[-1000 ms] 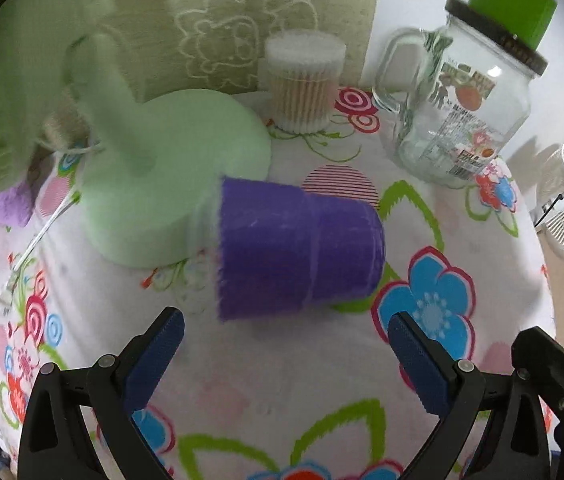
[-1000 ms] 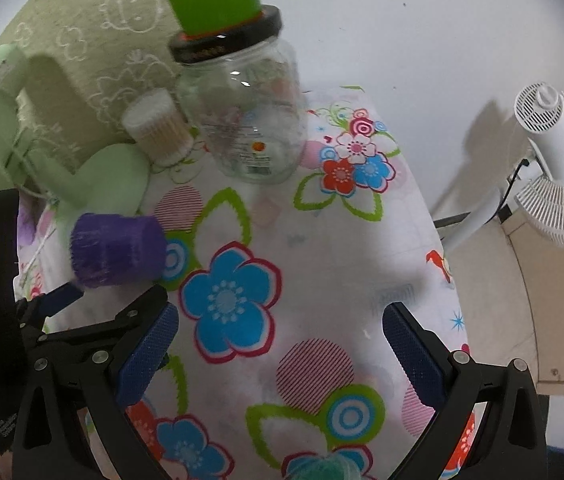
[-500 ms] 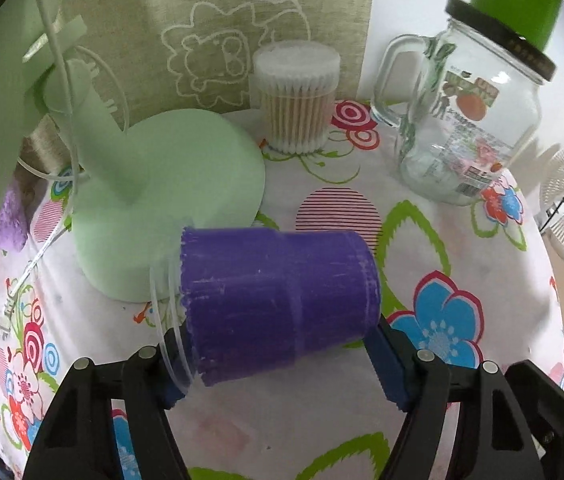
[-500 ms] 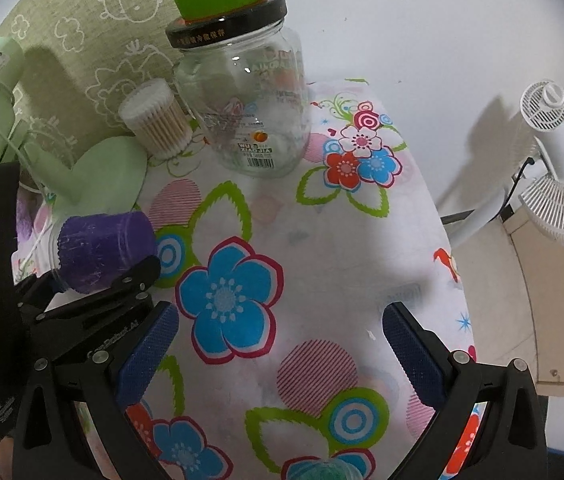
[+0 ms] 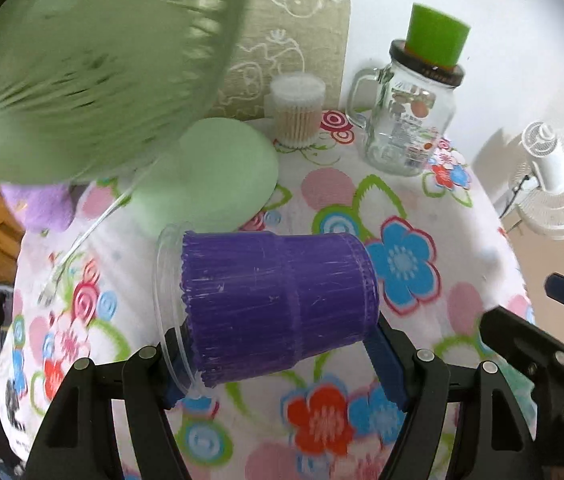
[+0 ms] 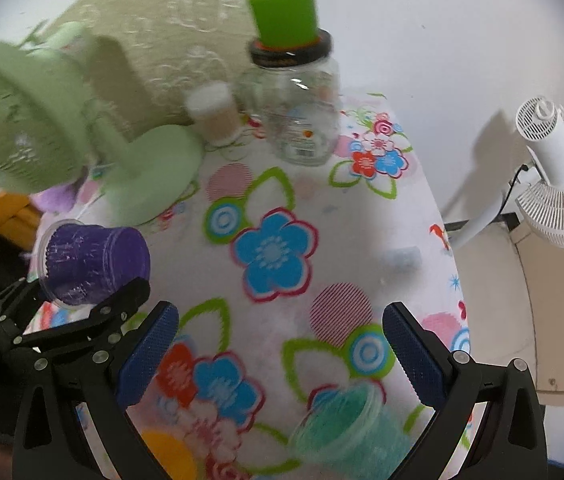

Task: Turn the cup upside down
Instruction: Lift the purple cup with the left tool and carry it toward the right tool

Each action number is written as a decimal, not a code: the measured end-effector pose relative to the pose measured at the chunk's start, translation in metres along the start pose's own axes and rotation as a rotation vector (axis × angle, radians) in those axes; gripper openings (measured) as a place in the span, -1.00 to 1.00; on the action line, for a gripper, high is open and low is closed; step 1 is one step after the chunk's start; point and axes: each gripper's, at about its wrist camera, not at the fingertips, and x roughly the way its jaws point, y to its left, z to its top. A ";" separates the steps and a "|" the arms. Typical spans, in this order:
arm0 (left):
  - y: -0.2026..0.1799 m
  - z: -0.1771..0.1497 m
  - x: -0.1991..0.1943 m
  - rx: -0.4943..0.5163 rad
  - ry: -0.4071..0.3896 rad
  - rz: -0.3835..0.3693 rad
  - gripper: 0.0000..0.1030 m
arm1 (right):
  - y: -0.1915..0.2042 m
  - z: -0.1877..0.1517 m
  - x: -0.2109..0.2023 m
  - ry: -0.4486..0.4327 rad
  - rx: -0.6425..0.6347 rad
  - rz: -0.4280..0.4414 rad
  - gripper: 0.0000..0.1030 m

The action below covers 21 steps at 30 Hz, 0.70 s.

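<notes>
A purple ribbed cup (image 5: 278, 304) with a clear rim lies on its side, rim to the left, held above the flowered tablecloth. My left gripper (image 5: 282, 368) is shut on the purple cup, one blue pad at each end. The cup also shows in the right wrist view (image 6: 90, 264), at the left, in the left gripper (image 6: 82, 304). My right gripper (image 6: 278, 356) is open and empty over the cloth.
A green desk fan (image 5: 94, 60) stands at the back left on a round base (image 5: 218, 172). A cotton swab tub (image 5: 297, 112) and a glass jar (image 5: 409, 120) topped by a green cup stand at the back. A teal cup (image 6: 349, 428) sits between the right gripper's fingers.
My left gripper closed on the purple cup and lifted it off the cloth. Both grippers pulled back and up, and the teal cup came into the right view.
</notes>
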 end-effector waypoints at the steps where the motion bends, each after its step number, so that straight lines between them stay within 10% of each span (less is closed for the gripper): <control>1: 0.003 -0.007 -0.009 -0.005 -0.004 0.000 0.48 | 0.004 -0.004 -0.006 -0.002 -0.013 0.009 1.00; 21: 0.042 -0.179 -0.135 -0.275 -0.017 0.136 0.49 | 0.090 -0.120 -0.091 0.027 -0.272 0.146 1.00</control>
